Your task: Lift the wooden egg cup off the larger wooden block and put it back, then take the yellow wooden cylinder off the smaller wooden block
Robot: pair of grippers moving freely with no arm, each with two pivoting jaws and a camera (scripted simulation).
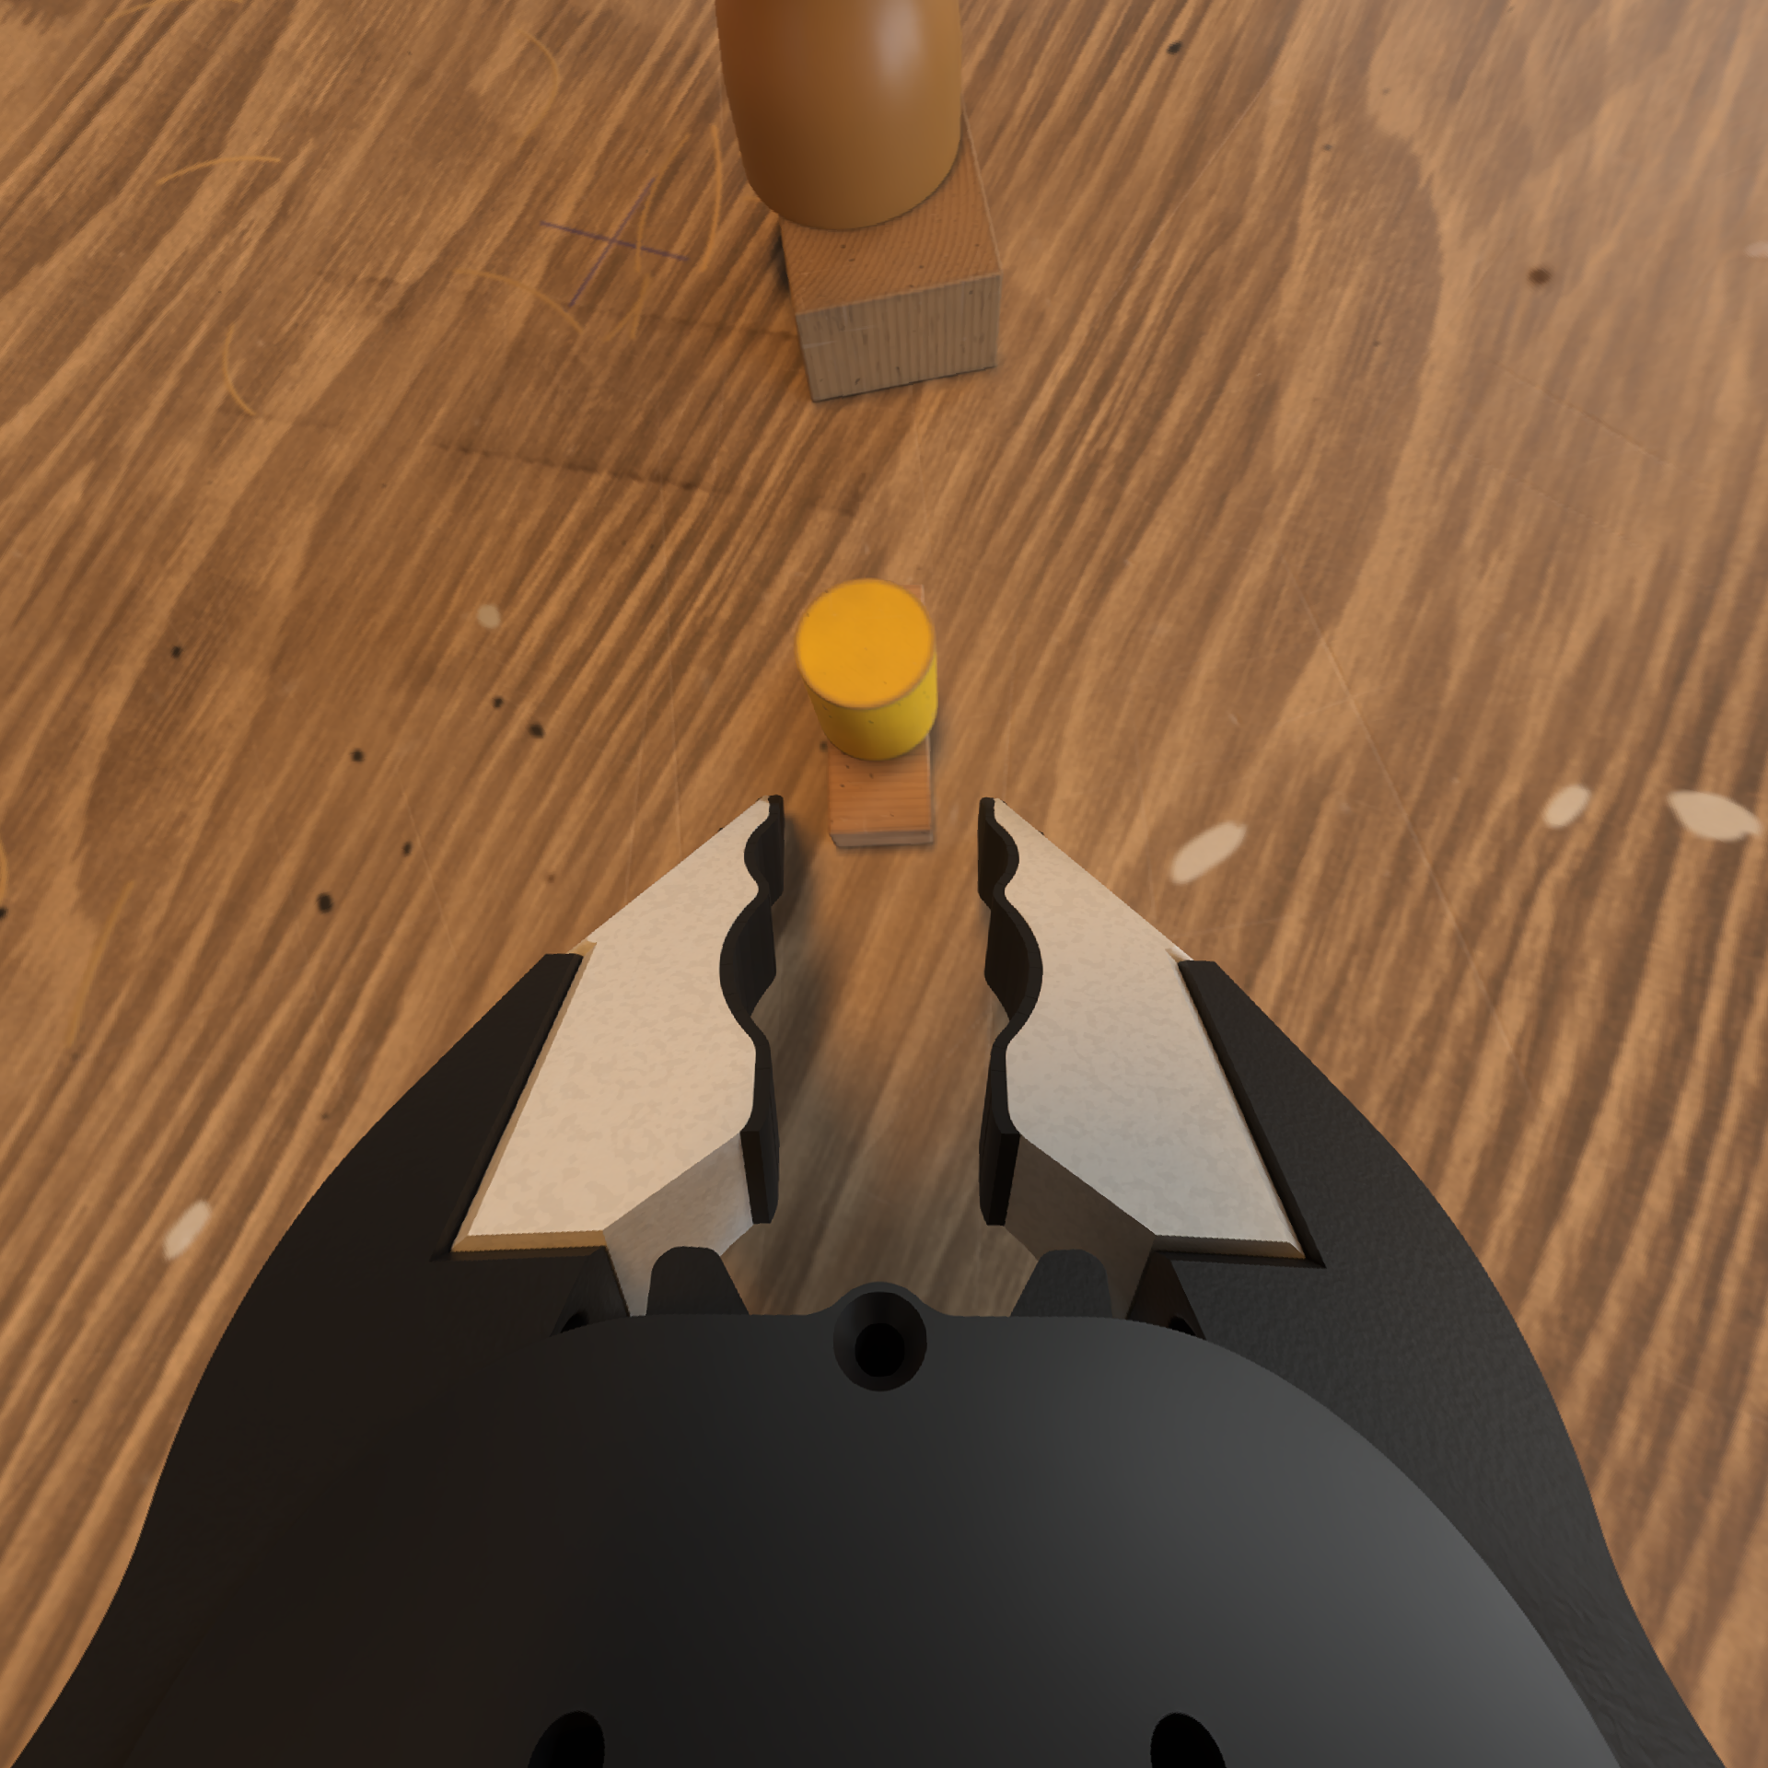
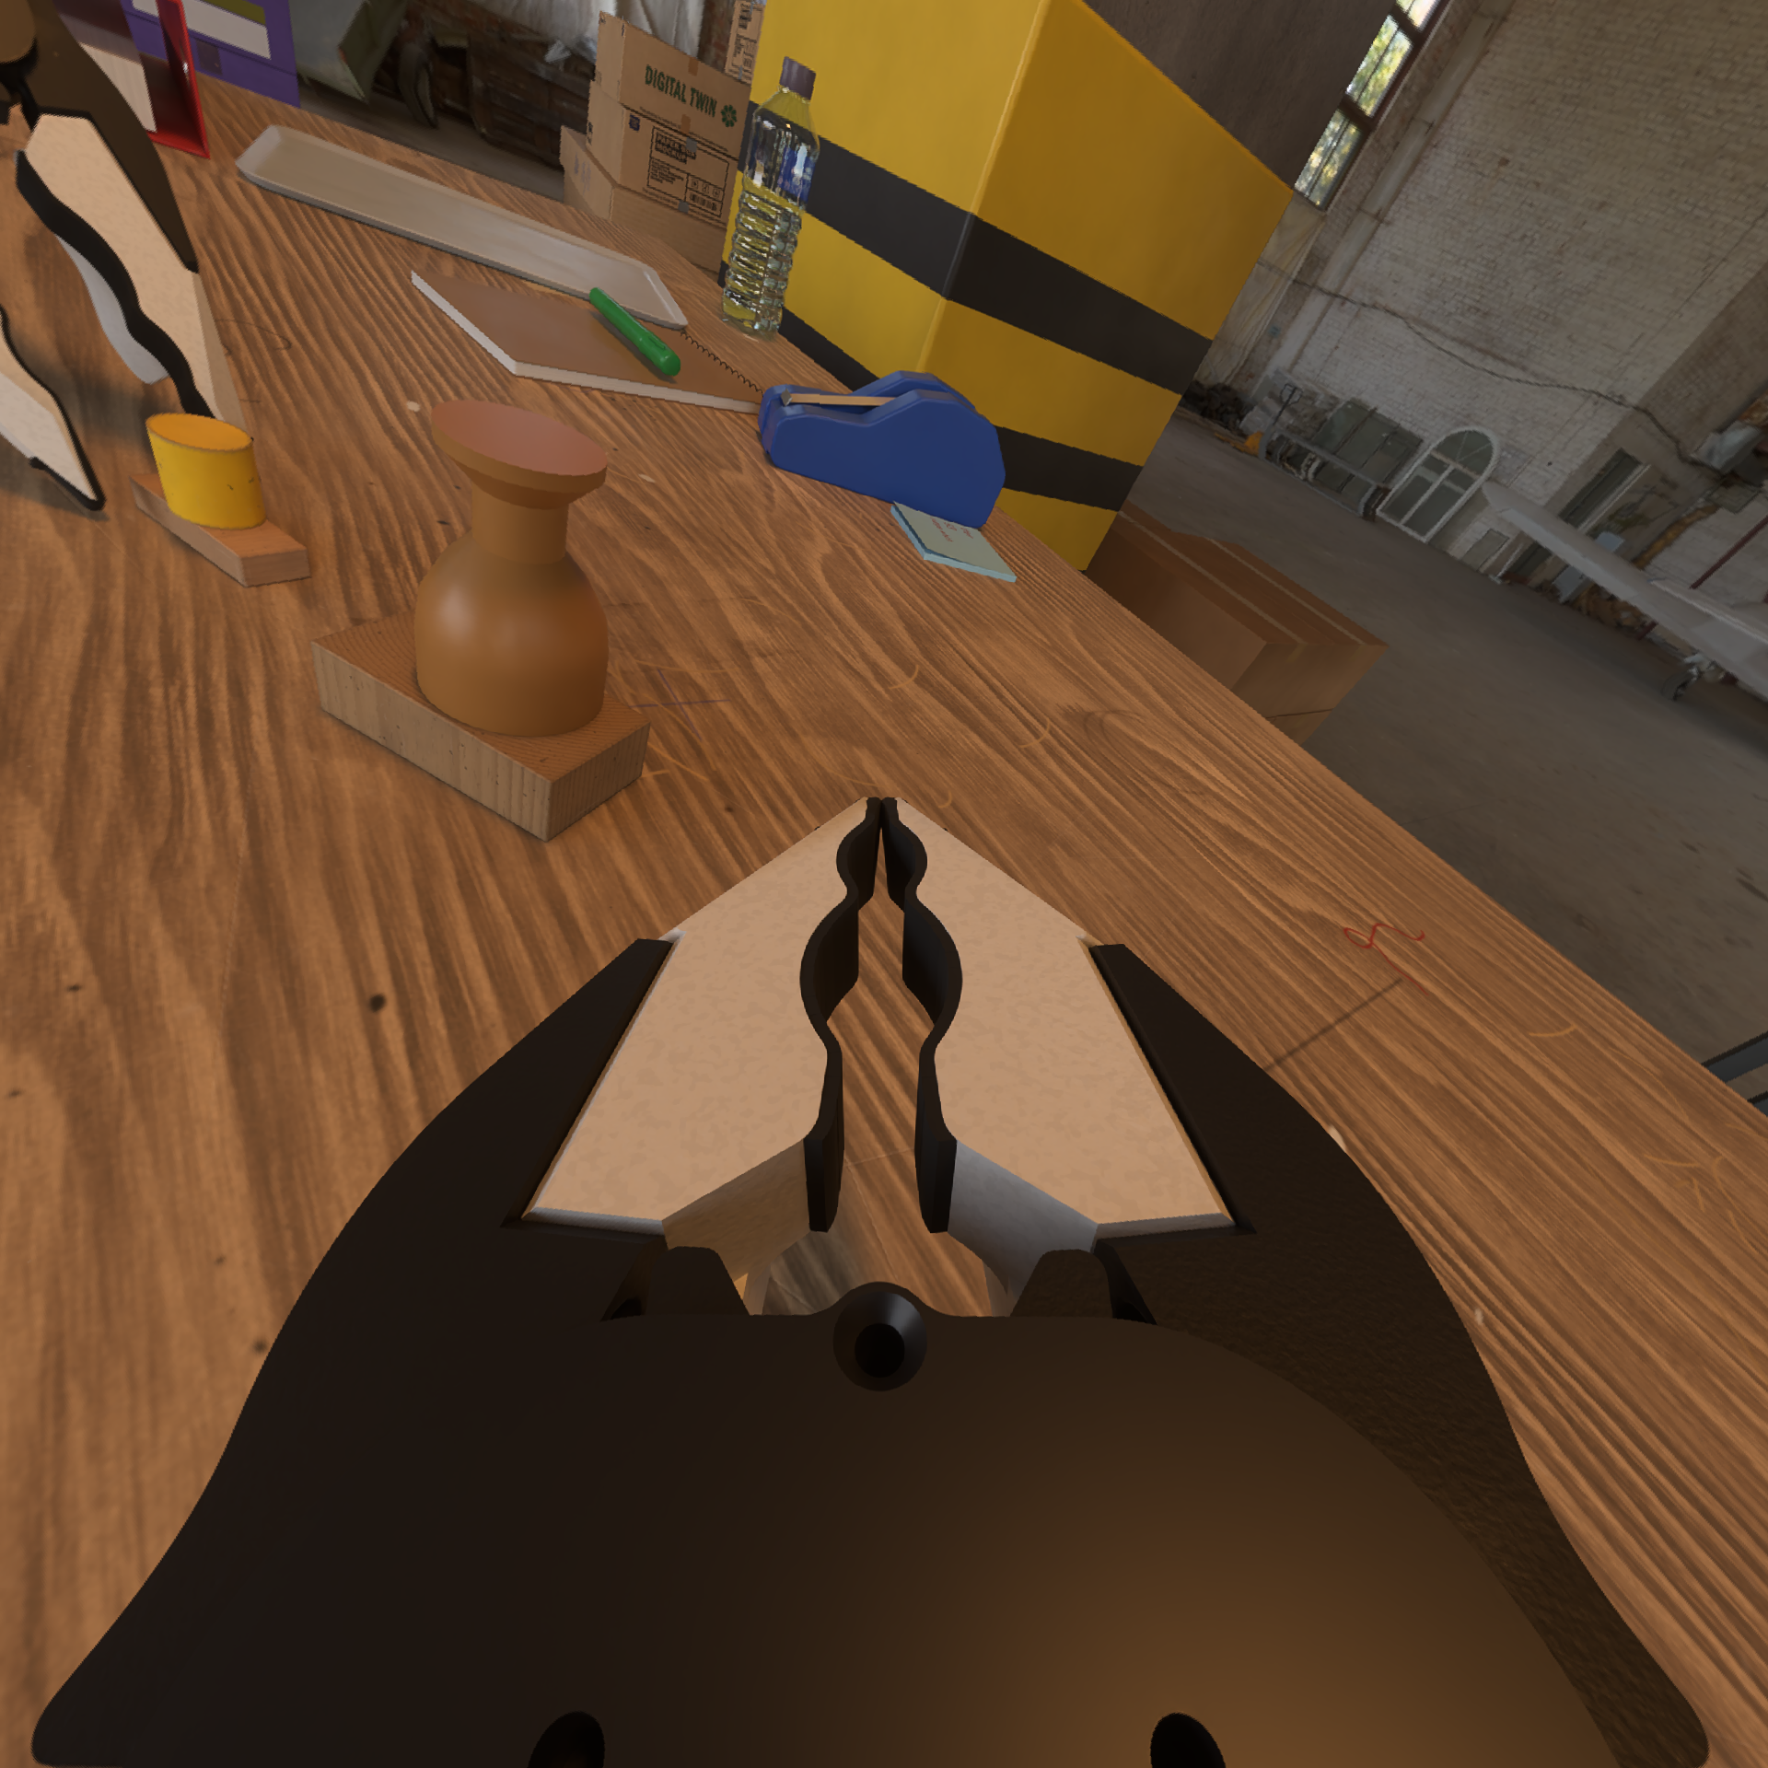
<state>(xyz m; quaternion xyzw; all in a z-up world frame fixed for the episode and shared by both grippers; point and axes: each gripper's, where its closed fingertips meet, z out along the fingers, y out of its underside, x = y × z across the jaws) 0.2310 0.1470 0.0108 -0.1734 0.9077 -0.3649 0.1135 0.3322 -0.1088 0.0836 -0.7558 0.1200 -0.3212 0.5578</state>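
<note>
Left gripper (image 1: 880, 823) sits low over the wooden table (image 1: 1339, 670), jaws apart and empty, with the gap lined up on the smaller wooden block (image 1: 880, 808), which lies just beyond the fingertips and not between them. Yellow wooden cylinder (image 1: 869, 670) stands upright on that block, near its far end, leaving the near end of the block bare. Bare tabletop on both sides of the stack, only specks and pale flecks on it. Farther along the same line is the larger wooden block (image 1: 899, 316), well apart from the small one, with the wooden egg cup (image 1: 842, 105) on top; the cup is cut off by the upper frame edge in the left wrist view. Right gripper (image 2: 880, 808) hovers over bare table with its tips meeting, nothing between them. From the right wrist view the egg cup stands bowl-down, flat foot up, on the large block toward its right end, clear of the block's left end. Beyond it, the cylinder on the small block, with the left gripper's fingers (image 2: 124, 277) just beside it on the left, not touching. Table's right edge (image 2: 1435, 842) runs diagonally close to the right gripper. Far side holds a blue tape dispenser (image 2: 885, 445), light blue notepad (image 2: 952, 541), notebook (image 2: 574, 335) with a green marker (image 2: 633, 332) on it, grey tray (image 2: 430, 206), and a plastic bottle (image 2: 770, 196) at the edge.
</note>
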